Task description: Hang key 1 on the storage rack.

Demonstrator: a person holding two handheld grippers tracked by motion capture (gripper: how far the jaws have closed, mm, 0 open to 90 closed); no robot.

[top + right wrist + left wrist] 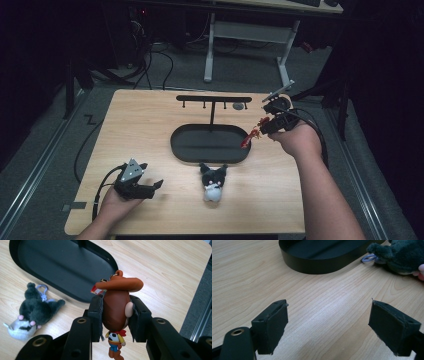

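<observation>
Between the right gripper's [115, 318] clamped pads, cowboy figure [117, 307] lengthwise, hat forward toward black tray [50, 267]; left gripper [329, 325] wide, empty.

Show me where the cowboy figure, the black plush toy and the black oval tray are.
cowboy figure [116, 308], right gripper view, on the brown back of its head between the pads.
black plush toy [214, 177], high view, on its dark head.
black oval tray [317, 265], left gripper view, on its outer wall.

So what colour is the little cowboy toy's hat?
The cowboy toy's hat is orange-brown. The right gripper view shows it best.
</observation>
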